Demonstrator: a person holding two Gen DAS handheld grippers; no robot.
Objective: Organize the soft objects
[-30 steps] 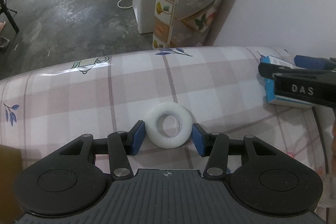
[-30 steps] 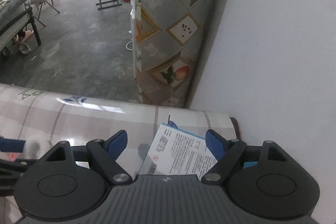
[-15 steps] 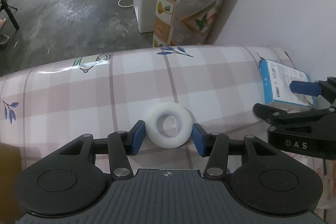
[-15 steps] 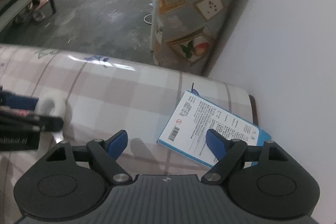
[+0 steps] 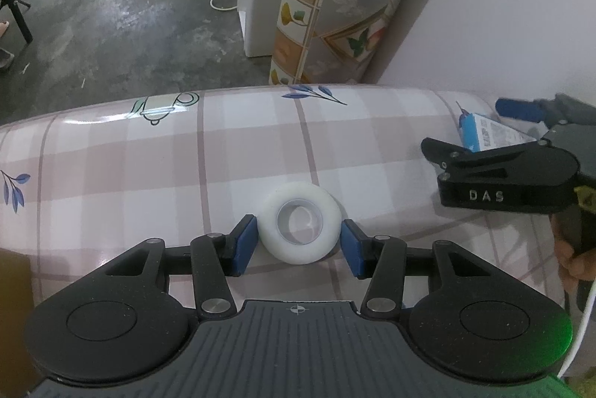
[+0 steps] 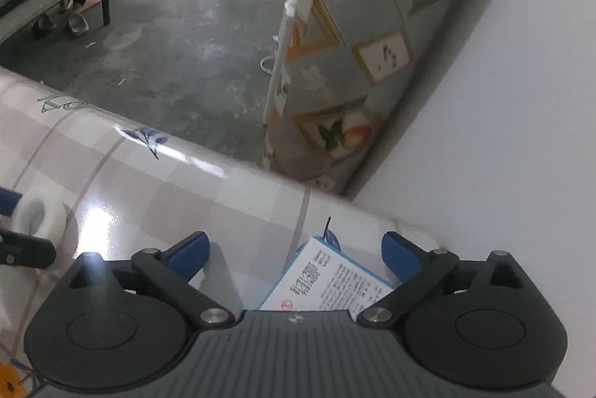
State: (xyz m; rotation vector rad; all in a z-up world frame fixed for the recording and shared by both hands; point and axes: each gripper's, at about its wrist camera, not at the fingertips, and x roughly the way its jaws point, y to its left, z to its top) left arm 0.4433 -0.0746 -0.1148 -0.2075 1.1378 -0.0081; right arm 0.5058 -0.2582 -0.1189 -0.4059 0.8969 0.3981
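Jaws, left gripper: pinching white tape roll lying flat on table. Jaws, right gripper: opening wide, empty, straddling blue-edged box lengthwise beneath, nearest this hand.

Left gripper: black linkage arms, silver screws, blue pads, ribbed grey body. Right gripper looks identical; white letters "DAS" mark its side, a white cable at five o'clock.
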